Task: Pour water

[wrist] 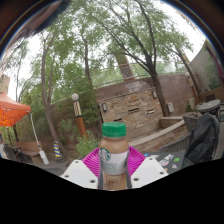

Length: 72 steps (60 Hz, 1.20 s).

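Note:
A bottle with a green cap, a white label with a green round logo and brown contents stands upright between my gripper's fingers. Both magenta pads press against its sides, so the gripper is shut on the bottle. The bottle is held up in the air, with the yard behind it. The bottle's base is hidden below the fingers. No cup or other vessel shows.
An outdoor yard lies beyond: a stone and brick building, tall trees, a lamp post, an orange canopy to the left, and a dark grill-like object to the right.

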Each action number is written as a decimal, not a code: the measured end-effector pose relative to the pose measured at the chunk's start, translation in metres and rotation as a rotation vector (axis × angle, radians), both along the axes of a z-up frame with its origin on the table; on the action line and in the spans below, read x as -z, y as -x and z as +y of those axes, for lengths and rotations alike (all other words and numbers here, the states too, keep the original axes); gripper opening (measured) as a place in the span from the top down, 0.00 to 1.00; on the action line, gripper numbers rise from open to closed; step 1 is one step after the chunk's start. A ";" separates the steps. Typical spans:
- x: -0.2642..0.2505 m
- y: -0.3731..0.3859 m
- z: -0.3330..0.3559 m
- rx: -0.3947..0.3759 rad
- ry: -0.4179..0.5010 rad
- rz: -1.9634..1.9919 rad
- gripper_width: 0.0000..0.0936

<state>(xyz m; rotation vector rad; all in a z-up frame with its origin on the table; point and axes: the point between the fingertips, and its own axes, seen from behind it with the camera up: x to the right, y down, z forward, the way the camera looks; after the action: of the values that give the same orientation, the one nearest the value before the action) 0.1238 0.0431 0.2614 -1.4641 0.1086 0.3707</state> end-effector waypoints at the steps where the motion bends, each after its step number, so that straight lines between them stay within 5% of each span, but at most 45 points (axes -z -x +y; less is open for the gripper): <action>1: 0.007 -0.015 -0.004 0.042 -0.001 -0.067 0.66; 5: 0.053 -0.067 -0.007 0.164 0.032 -0.267 0.66; 10: 0.117 -0.106 -0.009 0.219 0.096 -0.382 0.66; 31: 0.271 -0.181 -0.024 0.296 0.203 -0.369 0.66; 45: 0.266 -0.186 -0.027 0.342 0.148 -0.318 0.66; 52: 0.268 -0.186 -0.030 0.357 0.183 -0.338 0.46; 58: 0.305 -0.174 -0.036 0.282 0.363 -0.345 0.09; 62: 0.307 -0.162 -0.046 0.245 0.385 -0.317 0.11; 72: 0.271 -0.171 -0.094 0.336 0.368 -0.339 0.10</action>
<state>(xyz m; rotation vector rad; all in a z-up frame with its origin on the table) 0.2943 -0.0512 -0.0101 -1.8141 0.1521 -0.1836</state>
